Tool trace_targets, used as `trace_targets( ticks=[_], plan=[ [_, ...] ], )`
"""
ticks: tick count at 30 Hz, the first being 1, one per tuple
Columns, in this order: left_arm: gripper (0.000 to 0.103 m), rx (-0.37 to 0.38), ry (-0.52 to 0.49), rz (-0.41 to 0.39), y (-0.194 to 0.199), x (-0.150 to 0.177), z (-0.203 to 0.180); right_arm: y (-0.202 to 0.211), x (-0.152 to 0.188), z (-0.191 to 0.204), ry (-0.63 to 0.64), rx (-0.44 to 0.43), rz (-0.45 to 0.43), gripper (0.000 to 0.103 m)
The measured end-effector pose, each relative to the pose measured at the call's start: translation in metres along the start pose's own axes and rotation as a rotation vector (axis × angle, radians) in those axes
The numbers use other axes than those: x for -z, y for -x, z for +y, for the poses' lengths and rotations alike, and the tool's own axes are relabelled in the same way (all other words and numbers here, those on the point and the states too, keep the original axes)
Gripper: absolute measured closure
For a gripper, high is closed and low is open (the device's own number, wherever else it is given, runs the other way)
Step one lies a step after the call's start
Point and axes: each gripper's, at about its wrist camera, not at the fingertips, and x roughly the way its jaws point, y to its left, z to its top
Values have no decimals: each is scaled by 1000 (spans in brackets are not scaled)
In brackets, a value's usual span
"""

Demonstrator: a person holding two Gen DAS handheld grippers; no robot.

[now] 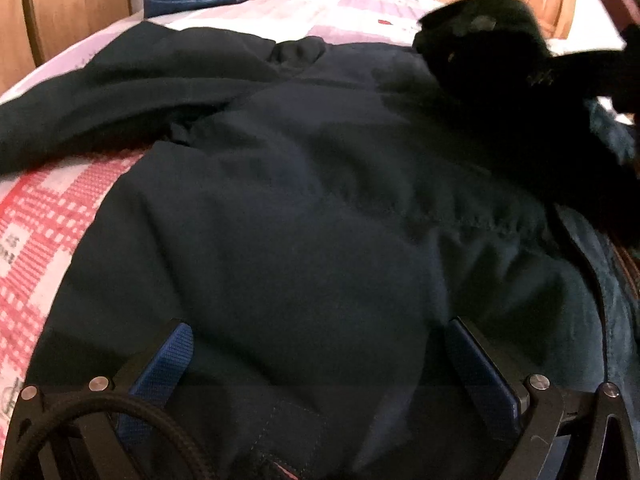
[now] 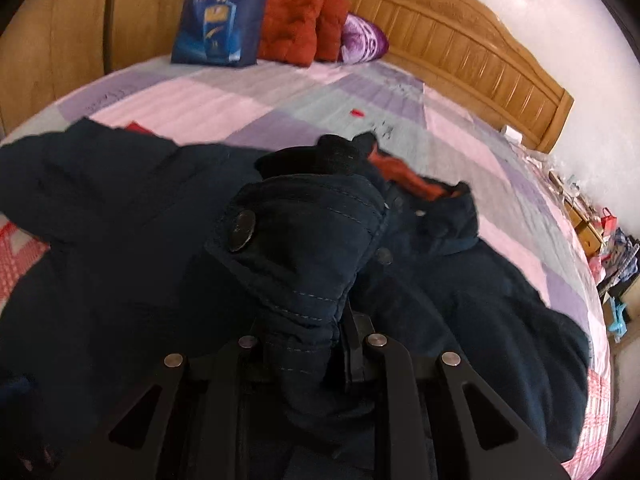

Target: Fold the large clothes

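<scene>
A large dark navy jacket (image 1: 304,208) lies spread on the bed and fills most of the left wrist view. My left gripper (image 1: 316,344) is open, its blue-padded fingers (image 1: 172,360) wide apart just over the jacket's lower part. In the right wrist view my right gripper (image 2: 308,344) is shut on the jacket's sleeve cuff (image 2: 296,248), which has a dark button and is lifted above the jacket body (image 2: 480,300). The jacket's orange-lined collar (image 2: 416,180) lies beyond. The right gripper with the dark sleeve shows blurred at the upper right of the left wrist view (image 1: 520,64).
The bed has a pink and lilac checked sheet (image 2: 224,100) and a wooden headboard (image 2: 460,40). A blue bag (image 2: 224,20), an orange-red padded garment (image 2: 300,24) and a purple pillow (image 2: 364,40) lie at the far end. Wooden panels (image 2: 60,48) stand at left.
</scene>
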Motion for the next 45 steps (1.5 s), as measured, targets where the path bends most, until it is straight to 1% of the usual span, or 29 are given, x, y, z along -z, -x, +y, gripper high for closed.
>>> trace_targets(
  ticks=[3, 4, 5, 6, 7, 9, 11, 12, 15, 16, 17, 19, 21, 22, 23, 24, 25, 26, 28, 31, 33, 36, 37, 39, 41, 42, 43, 44, 45],
  plan=[
    [0, 8, 5, 2, 0, 1, 0, -12, 5, 7, -11, -18, 30, 75],
    [0, 11, 7, 2, 0, 1, 1, -14, 7, 7, -13, -36, 40, 61],
    [0, 13, 9, 2, 0, 2, 1, -17, 6, 11, -20, -84, 54, 48],
    [0, 15, 11, 3, 0, 2, 1, -15, 5, 13, -31, -151, 76, 31],
    [0, 16, 12, 3, -1, 2, 2, -15, 4, 17, -28, -185, 83, 26],
    [0, 14, 11, 4, -1, 3, 2, 6, 6, 22, -18, -284, 37, 22],
    [0, 12, 9, 8, 0, 3, 2, 30, 8, 16, -53, -357, -6, 21],
    [0, 10, 8, 10, 0, 3, 2, 41, 11, 10, -77, -347, -34, 21],
    [0, 10, 5, 15, -1, 2, 2, 78, 30, -40, -181, -171, -136, 21],
    [0, 9, 4, 17, -2, 1, 2, 85, 41, -68, -220, -57, -156, 21],
    [0, 6, 2, 18, -2, 2, 2, 89, 49, -88, -243, 27, -161, 21],
    [0, -1, -6, 18, -3, 2, 1, 87, 68, -144, -317, 222, -133, 21],
    [0, -6, -12, 20, -3, 2, 1, 76, 87, -194, -413, 314, -80, 21],
    [0, -7, -12, 20, -4, 1, 1, 68, 97, -215, -456, 335, -49, 21],
    [0, -9, -15, 23, -3, 0, 1, 55, 107, -232, -486, 337, 0, 21],
    [0, -11, -21, 26, -2, -2, 0, 31, 120, -243, -485, 322, 101, 21],
    [0, -17, -34, 28, -1, -5, -2, 15, 131, -248, -476, 293, 165, 21],
    [0, -23, -50, 24, 1, -8, -4, 4, 139, -246, -463, 260, 187, 21],
    [0, -15, -79, -7, 10, -22, -14, 8, 139, -233, -401, 298, 145, 21],
    [0, 39, -90, -80, 21, -57, -37, 7, 143, -214, -325, 341, 83, 21],
    [0, 85, -89, -97, 16, -87, -60, 5, 151, -211, -339, 346, 55, 21],
    [0, 116, -90, -85, -9, -121, -92, 1, 159, -216, -374, 320, 39, 21],
    [0, 111, -84, -71, -22, -132, -100, -1, 162, -219, -381, 306, 37, 21],
    [0, 55, -90, -47, -50, -148, -113, -7, 165, -231, -408, 271, 36, 20],
    [0, -45, -111, 5, -83, -155, -115, -10, 167, -237, -432, 245, 35, 18],
    [0, -119, -113, 56, -106, -155, -107, -12, 169, -241, -451, 221, 34, 17],
    [0, -104, -89, 75, -115, -152, -97, -13, 172, -244, -464, 201, 31, 14],
    [0, -53, -47, 81, -120, -149, -85, -14, 176, -252, -503, 167, 30, 12],
    [0, -42, -26, 76, -122, -147, -78, -15, 180, -259, -531, 149, 35, 9]
  ],
)
